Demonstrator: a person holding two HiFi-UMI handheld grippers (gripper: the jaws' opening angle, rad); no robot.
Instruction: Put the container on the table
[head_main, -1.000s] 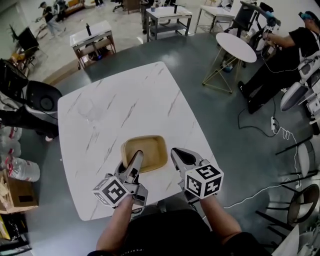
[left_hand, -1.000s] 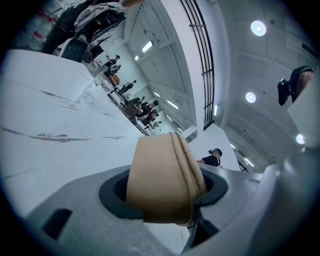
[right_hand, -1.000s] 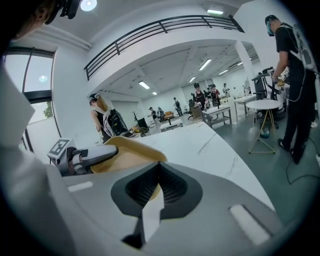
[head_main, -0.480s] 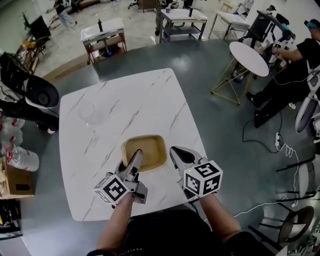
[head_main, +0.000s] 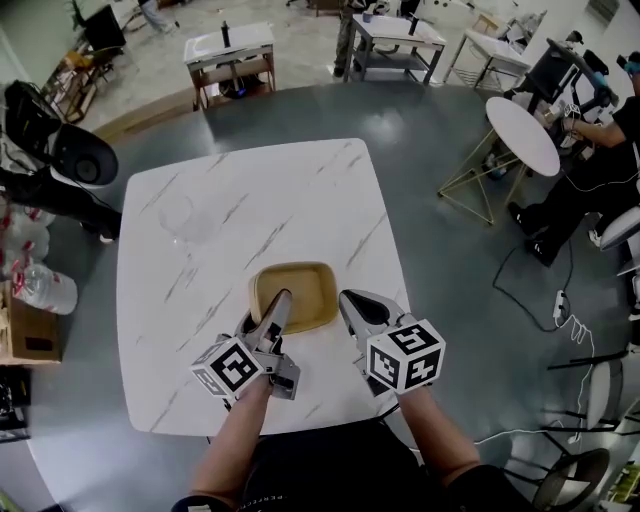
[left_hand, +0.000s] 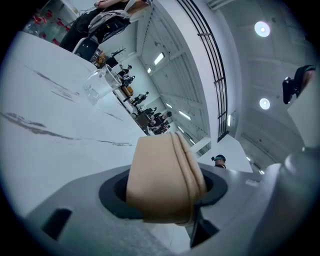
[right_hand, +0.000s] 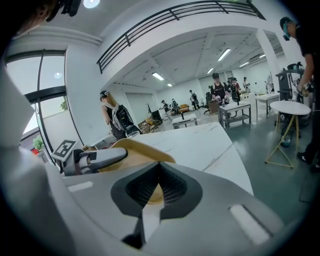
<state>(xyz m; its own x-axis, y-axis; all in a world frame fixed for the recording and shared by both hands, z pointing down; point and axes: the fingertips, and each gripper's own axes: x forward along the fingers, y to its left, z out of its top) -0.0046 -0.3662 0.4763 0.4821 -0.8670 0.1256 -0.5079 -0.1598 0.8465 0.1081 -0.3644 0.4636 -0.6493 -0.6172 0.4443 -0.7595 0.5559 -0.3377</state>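
Since the left gripper (head_main: 279, 303) is clamped on the container (head_main: 300, 288) rim just ahead and the right gripper (head_main: 351, 302) apparently pinches the opposite rim, it likely handles light, stiff and slick.

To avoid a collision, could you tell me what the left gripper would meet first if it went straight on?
Probably nothing: the left gripper, clamped on the container, points across the table; the glass stands left of that line.

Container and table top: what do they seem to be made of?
The container looks like matte tan plastic or moulded fibre: even colour, thin rim, no shine. The table top looks like marble or a marble-look laminate: smooth white with grey veins. The pictures cannot settle which.
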